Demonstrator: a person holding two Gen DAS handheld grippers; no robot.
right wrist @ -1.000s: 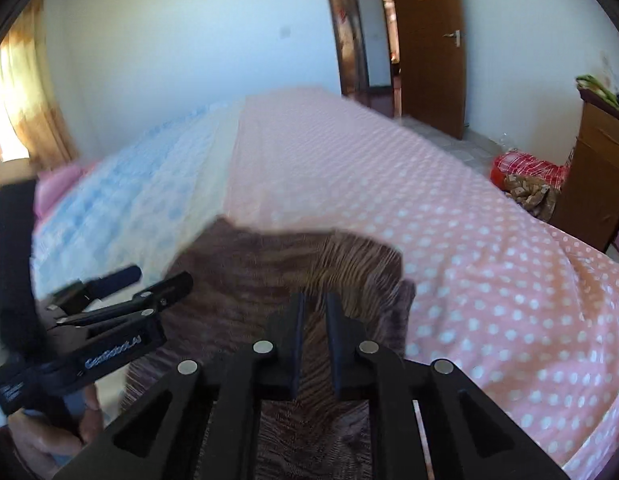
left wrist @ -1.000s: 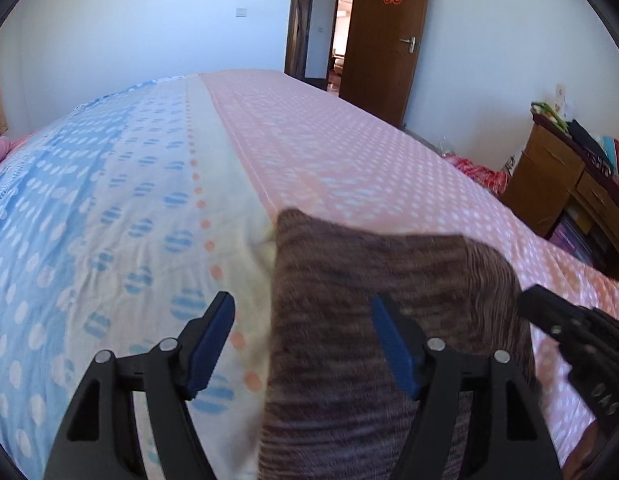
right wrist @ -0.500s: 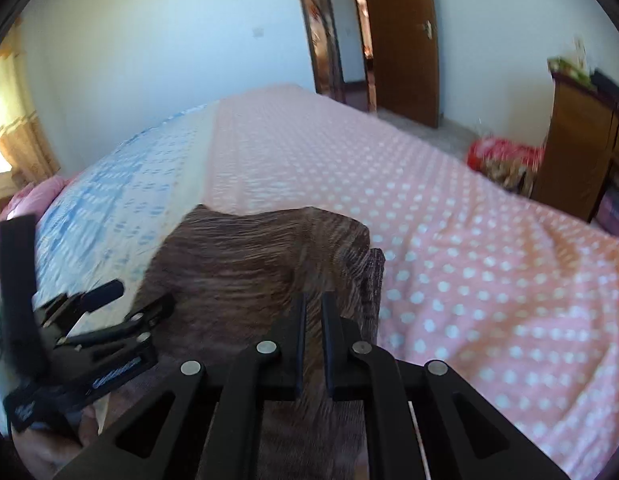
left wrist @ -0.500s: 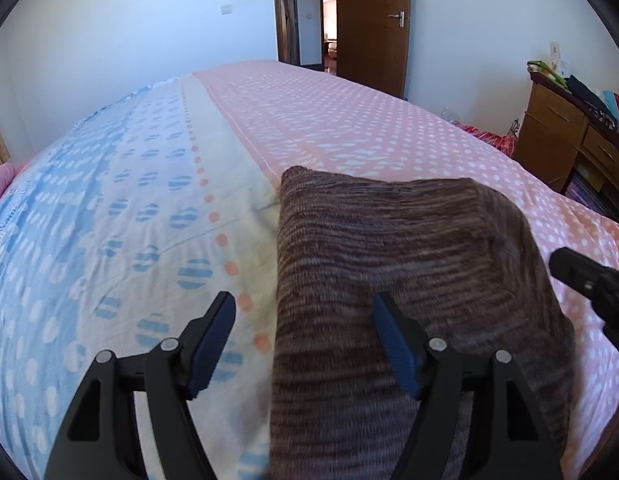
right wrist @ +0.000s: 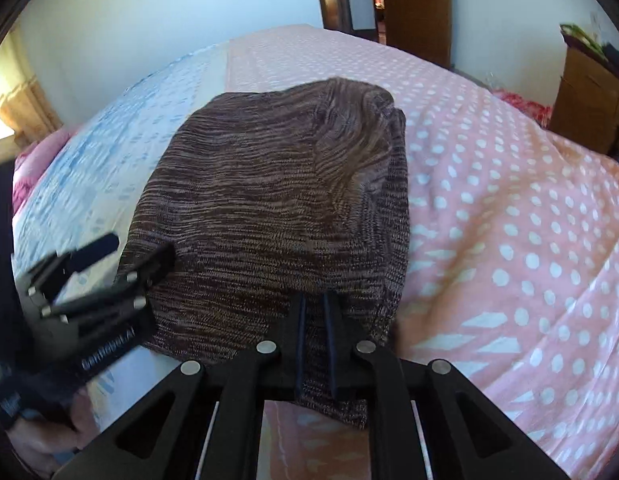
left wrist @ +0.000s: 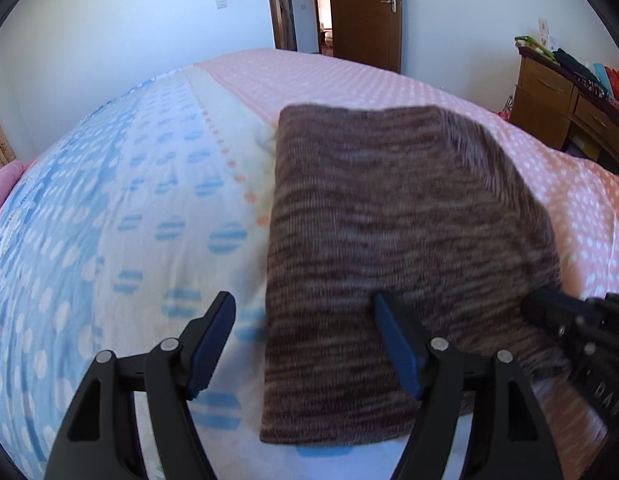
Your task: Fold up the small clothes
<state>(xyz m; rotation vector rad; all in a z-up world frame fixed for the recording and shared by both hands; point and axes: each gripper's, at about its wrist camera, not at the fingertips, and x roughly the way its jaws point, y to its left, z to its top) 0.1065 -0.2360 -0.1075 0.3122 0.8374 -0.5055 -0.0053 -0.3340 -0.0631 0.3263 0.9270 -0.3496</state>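
A brown striped knit garment [left wrist: 389, 240] lies folded into a rough rectangle on the bed; it also shows in the right wrist view [right wrist: 277, 208]. My left gripper [left wrist: 305, 320] is open and empty over the garment's near left edge, one finger on each side of that edge. My right gripper [right wrist: 314, 304] is shut on the garment's near right edge, with knit cloth pinched between its pads. Each gripper shows in the other's view: the right one [left wrist: 581, 336] and the left one [right wrist: 105, 264].
The bed cover is blue-dotted on the left [left wrist: 89, 220] and pink-dotted on the right [right wrist: 509, 208]. A wooden dresser [left wrist: 557, 100] with items on top stands at the right. A brown door [left wrist: 373, 12] is at the back.
Both grippers have risen and tilted down, so the garment sits further from the cameras and more of it shows. The right gripper stays shut on its edge.
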